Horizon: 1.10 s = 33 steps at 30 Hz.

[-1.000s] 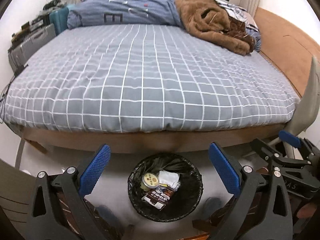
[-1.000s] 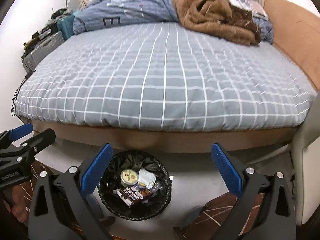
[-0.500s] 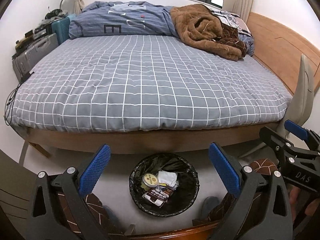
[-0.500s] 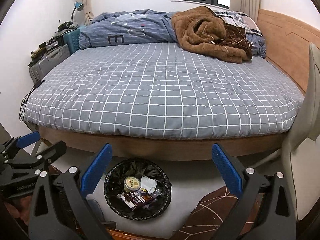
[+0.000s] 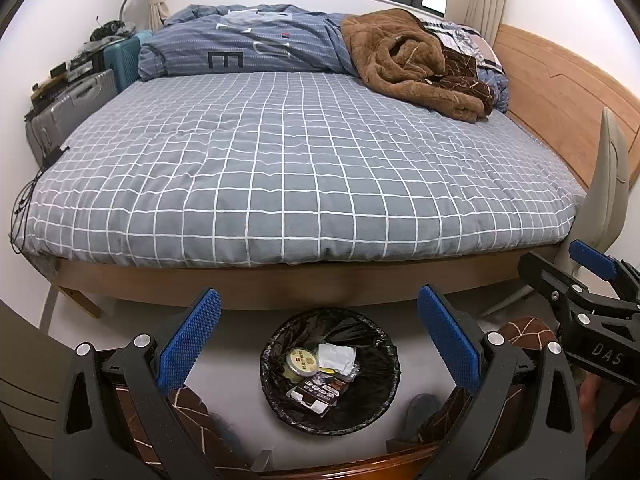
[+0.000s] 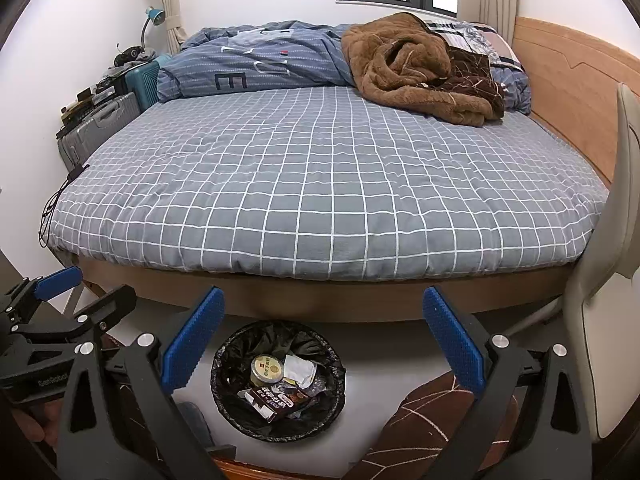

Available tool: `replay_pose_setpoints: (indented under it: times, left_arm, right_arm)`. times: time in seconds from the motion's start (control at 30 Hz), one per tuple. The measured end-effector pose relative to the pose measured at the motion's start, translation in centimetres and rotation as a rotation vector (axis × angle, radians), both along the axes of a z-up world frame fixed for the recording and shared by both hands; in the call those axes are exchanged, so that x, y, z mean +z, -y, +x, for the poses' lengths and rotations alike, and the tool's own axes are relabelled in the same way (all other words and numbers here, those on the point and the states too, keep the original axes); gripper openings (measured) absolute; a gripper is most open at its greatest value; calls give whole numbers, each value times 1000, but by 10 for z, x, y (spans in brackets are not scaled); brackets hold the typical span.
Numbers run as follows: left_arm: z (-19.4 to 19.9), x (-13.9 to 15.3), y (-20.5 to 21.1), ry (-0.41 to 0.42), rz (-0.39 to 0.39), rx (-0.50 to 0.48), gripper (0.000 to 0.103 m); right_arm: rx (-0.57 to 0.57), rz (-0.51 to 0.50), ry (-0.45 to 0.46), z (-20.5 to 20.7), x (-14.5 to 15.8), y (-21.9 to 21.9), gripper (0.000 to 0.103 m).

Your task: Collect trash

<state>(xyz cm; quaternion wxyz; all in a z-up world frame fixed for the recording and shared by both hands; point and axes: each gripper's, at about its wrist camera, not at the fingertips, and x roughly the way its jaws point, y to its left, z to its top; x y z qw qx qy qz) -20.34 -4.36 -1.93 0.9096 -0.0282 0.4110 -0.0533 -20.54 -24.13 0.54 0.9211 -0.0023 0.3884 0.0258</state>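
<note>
- The round bin lined with a black plastic bag [image 5: 330, 372] sits low in the frame's centre in both views, on the pale floor just in front of the wooden bed frame [image 5: 280, 282].
- Inside it lie a round yellow-lidded tub [image 5: 301, 362], a crumpled white paper [image 5: 336, 356] and a dark brown printed wrapper [image 5: 320, 392], touching one another.
- The left gripper [image 5: 318, 344] hangs above the bin with its blue-padded fingers [image 5: 188, 344] spread wide and nothing between them.
- The right gripper [image 6: 324, 344] is likewise wide and empty, over the bin's right side.
- No loose trash shows on the grey checked duvet [image 5: 300, 168] or the floor, so collecting looks largely done, by my judgement.
- The paper and wrapper should be light, soft and crushable; pinch them at a raised fold.
- The tub looks stiff and smooth, likely slippery; take it across the rim.
- The bag is thin, limp and tear-prone; gather its ruffled edge at the bin's rim if lifting it out.
</note>
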Motion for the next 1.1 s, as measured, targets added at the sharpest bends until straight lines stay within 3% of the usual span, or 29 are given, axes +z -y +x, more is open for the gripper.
replay_pose_setpoints:
  times: [0.6, 1.1]
  left_arm:
    - [2, 3, -4, -4, 6, 11, 97]
    - [1, 0, 12, 4, 103, -15, 97]
  right_arm:
    - [0, 8, -2, 2, -1, -2, 95]
    - [0, 10, -4, 1, -1, -3, 95]
